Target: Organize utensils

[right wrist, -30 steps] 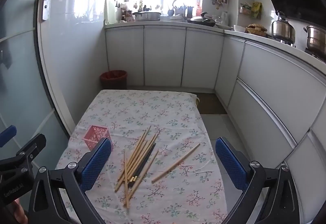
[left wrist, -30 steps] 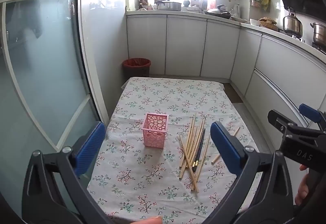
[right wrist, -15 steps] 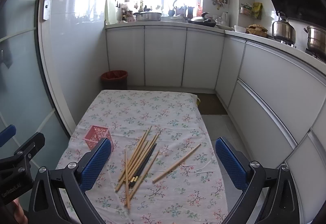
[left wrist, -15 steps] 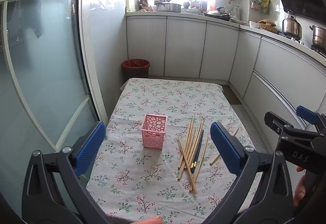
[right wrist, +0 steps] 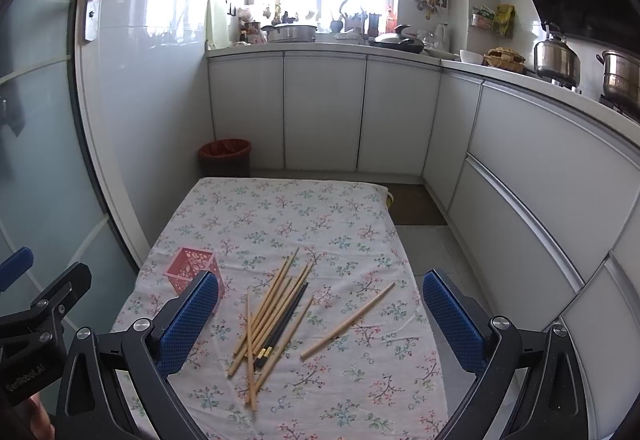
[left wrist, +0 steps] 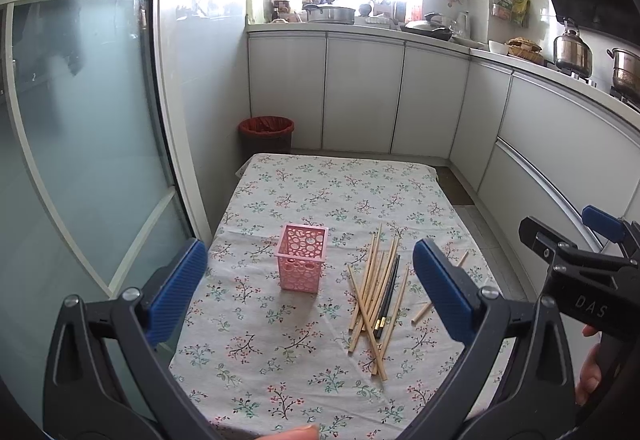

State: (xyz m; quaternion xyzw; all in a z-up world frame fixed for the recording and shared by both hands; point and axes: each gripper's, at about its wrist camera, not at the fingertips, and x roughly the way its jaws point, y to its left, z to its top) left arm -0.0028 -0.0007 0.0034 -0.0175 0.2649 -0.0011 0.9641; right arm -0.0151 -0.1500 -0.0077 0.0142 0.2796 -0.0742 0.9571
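A pink perforated square holder stands upright and empty on the floral tablecloth; it also shows in the right wrist view, partly behind a pad. A pile of several wooden chopsticks with a black pair lies to its right, also in the right wrist view. One wooden chopstick lies apart on the right. My left gripper is open and empty, above the near table edge. My right gripper is open and empty, above the chopsticks' near side.
A red waste bin stands beyond the table's far end. White cabinets line the back and right, with pots on the counter. A glass door runs along the left. The right gripper's body shows in the left wrist view.
Both grippers have drifted slightly; the holder and chopsticks sit a little lower and nearer in view. Nothing on the table has moved.
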